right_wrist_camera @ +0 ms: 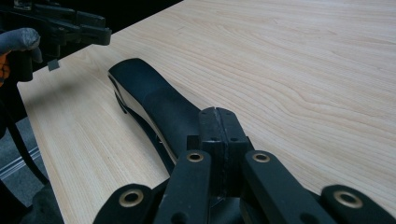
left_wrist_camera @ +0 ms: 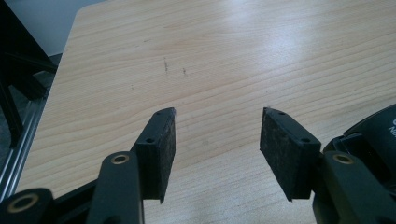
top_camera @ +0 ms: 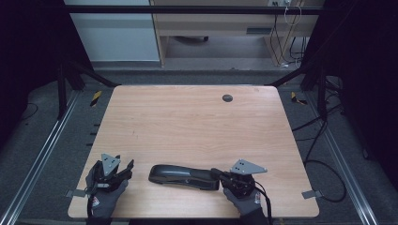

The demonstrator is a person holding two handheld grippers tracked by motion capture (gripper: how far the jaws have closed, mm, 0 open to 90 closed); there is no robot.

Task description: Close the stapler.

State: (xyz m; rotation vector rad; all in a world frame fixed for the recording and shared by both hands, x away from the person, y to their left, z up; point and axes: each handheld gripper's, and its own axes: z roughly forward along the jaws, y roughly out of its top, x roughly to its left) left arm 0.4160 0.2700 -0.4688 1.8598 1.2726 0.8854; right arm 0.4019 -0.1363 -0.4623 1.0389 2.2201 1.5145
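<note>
A long black stapler-like tool [top_camera: 183, 176] lies flat near the front edge of the wooden table [top_camera: 187, 122], its rounded end pointing left. My right gripper [top_camera: 217, 173] is at the tool's right end. In the right gripper view its jaws [right_wrist_camera: 218, 114] are pressed together, pad to pad, just over the near end of the tool [right_wrist_camera: 154, 98]. My left gripper [top_camera: 125, 164] sits at the front left corner, apart from the tool. Its jaws [left_wrist_camera: 217, 126] stand open over bare wood with nothing between them. A dark rounded edge [left_wrist_camera: 376, 135] shows at its right.
A small dark round grommet [top_camera: 227, 98] sits in the table's far side. Metal rails [top_camera: 42, 154] and cables [top_camera: 324, 159] run along the floor on both sides. A desk [top_camera: 220, 28] stands beyond the table. The left gripper [right_wrist_camera: 70, 25] and a gloved hand show far off in the right gripper view.
</note>
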